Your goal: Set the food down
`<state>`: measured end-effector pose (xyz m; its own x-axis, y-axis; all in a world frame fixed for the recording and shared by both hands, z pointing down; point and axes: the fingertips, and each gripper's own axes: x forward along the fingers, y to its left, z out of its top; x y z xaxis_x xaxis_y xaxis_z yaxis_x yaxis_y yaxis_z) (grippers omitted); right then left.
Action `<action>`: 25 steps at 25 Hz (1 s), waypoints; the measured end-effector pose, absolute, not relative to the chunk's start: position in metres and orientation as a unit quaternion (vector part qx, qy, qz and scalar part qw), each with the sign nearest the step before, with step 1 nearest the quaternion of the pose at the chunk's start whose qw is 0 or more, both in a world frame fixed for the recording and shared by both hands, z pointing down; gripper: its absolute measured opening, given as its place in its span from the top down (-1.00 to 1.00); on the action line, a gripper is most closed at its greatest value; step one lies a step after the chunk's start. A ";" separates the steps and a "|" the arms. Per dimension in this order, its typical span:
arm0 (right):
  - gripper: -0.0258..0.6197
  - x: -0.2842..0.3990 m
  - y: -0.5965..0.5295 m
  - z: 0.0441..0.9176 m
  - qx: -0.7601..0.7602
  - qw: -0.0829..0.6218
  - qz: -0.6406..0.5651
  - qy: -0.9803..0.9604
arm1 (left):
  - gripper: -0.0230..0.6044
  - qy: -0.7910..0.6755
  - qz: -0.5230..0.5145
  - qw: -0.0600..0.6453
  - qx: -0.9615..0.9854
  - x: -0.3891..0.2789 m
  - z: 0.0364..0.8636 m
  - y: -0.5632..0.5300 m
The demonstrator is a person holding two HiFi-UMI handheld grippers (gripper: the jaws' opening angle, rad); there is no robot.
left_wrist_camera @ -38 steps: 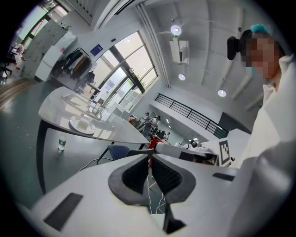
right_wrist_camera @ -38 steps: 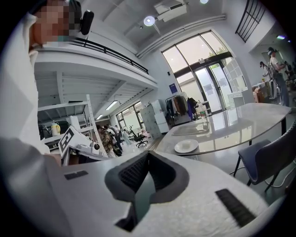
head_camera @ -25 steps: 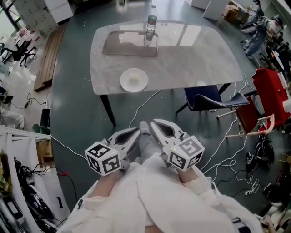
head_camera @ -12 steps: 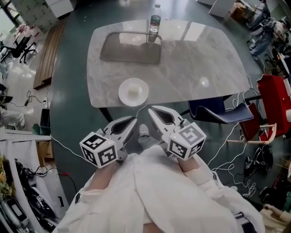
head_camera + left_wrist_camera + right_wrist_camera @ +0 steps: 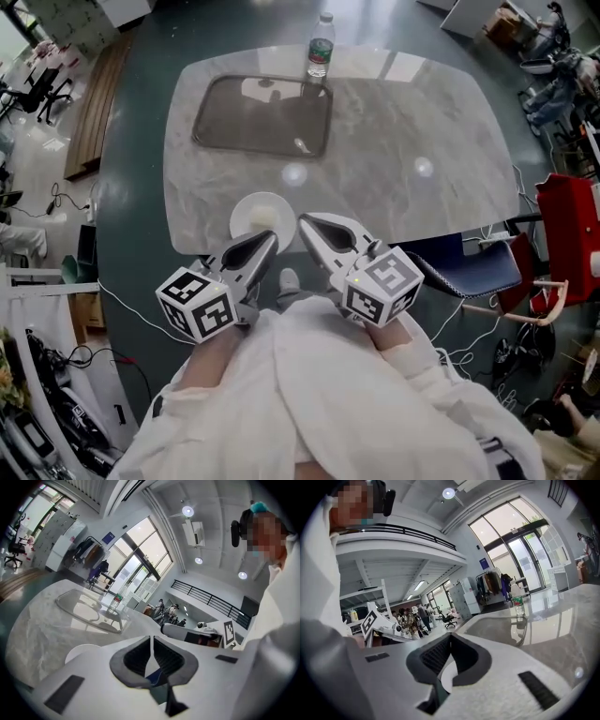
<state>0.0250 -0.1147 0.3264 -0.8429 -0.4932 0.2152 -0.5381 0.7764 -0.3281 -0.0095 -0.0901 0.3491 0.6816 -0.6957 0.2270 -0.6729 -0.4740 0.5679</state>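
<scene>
A white plate [image 5: 246, 217] lies near the front edge of the marble table [image 5: 403, 122], with a pale piece of food [image 5: 266, 217] on it. My left gripper [image 5: 271, 237] is shut and empty, and its tip reaches the plate's near rim. My right gripper [image 5: 303, 221] is also shut and empty, just right of the plate. In the left gripper view the left gripper [image 5: 151, 641] has its jaws pressed together, with the plate [image 5: 80, 651] ahead to the left. In the right gripper view the right gripper [image 5: 450, 637] has its jaws closed too.
A grey tray [image 5: 264, 115] lies at the table's back left, with a water bottle [image 5: 321, 47] behind it. A blue chair [image 5: 473, 264] stands at the table's right front. Red furniture [image 5: 574, 211] and floor cables are further right.
Both grippers have moved forward together from over the floor to the table's front edge. The plate and table now sit much closer to the jaw tips. Both pairs of jaws stayed closed.
</scene>
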 end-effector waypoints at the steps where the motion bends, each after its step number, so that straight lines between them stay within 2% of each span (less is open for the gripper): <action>1: 0.92 0.027 -0.122 0.330 0.274 0.062 0.196 -0.940 | 0.83 -0.399 -0.017 0.324 0.857 -0.007 0.350 -0.097; 14: 0.92 0.026 -0.167 0.352 0.258 0.071 0.237 -0.934 | 0.83 -0.426 -0.005 0.346 0.836 -0.020 0.362 -0.145; 25: 0.92 0.010 -0.156 0.361 0.264 0.075 0.266 -0.924 | 0.83 -0.430 0.006 0.362 0.827 -0.045 0.364 -0.135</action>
